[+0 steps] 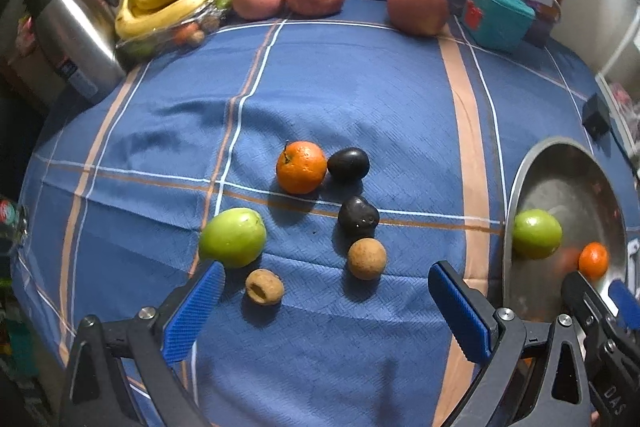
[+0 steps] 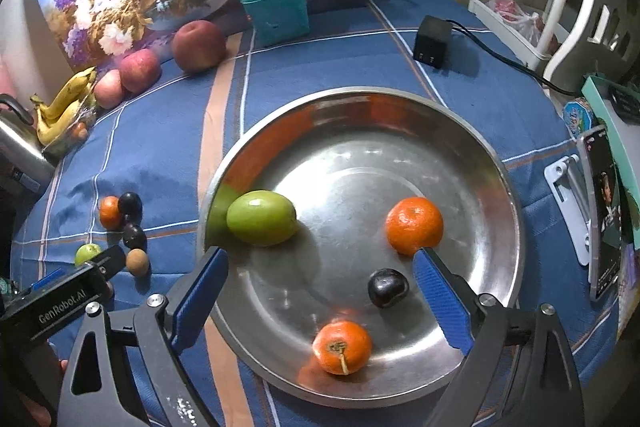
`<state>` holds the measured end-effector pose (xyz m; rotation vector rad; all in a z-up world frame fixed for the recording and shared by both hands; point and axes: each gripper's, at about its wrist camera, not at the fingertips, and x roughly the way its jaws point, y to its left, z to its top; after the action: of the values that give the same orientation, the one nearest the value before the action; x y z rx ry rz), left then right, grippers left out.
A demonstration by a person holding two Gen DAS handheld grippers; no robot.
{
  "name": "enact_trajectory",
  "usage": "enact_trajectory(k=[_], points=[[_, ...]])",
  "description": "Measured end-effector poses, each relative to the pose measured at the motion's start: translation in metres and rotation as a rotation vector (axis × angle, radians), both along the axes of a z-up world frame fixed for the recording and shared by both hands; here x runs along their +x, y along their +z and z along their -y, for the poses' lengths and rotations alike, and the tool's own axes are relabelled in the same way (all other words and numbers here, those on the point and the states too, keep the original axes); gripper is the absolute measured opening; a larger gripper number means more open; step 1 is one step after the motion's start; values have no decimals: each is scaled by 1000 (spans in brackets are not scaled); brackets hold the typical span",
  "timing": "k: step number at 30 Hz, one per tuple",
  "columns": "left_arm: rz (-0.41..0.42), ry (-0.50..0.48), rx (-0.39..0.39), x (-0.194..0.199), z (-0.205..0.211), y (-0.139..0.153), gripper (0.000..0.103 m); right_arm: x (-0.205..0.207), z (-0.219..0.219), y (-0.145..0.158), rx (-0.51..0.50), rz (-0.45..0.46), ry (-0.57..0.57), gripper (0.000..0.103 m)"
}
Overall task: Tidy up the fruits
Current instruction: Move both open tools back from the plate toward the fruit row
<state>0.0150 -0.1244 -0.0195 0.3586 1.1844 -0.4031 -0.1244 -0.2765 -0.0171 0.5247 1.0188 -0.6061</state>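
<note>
Left wrist view: the left gripper point(image 1: 324, 303) hangs spread wide and empty over the blue cloth point(image 1: 360, 87). At its 12 o'clock lie a mandarin point(image 1: 301, 167), two dark plums point(image 1: 348, 164), a brown longan point(image 1: 367, 258) and a cracked nut point(image 1: 264, 286); a green fruit point(image 1: 233, 237) sits at 10 o'clock. They look small, round, light and likely to roll, so grip across the middle.

Right wrist view: the right gripper point(image 2: 320, 287), spread and empty, hovers over the metal plate point(image 2: 496, 163) holding four fruits.

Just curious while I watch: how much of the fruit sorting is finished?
Done: the metal bowl holds four fruits, a green one, two oranges and a dark one. In hand: nothing; the left gripper and right gripper are both open. Left: six small fruits on the blue cloth, including an orange.
</note>
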Motion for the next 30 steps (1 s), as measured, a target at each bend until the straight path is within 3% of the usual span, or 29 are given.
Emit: enact_trajectory(k=[5, 9, 13, 30], points=[[48, -58, 43, 0, 0, 6, 103, 4, -5, -3, 11, -9, 11, 94], [37, -63, 43, 8, -9, 6, 103, 6, -8, -7, 25, -16, 15, 94], [36, -34, 48, 23, -23, 8, 103, 11, -13, -6, 30, -6, 24, 94], [51, 151, -54, 80, -106, 36, 103, 49, -60, 11, 42, 88, 114, 94]])
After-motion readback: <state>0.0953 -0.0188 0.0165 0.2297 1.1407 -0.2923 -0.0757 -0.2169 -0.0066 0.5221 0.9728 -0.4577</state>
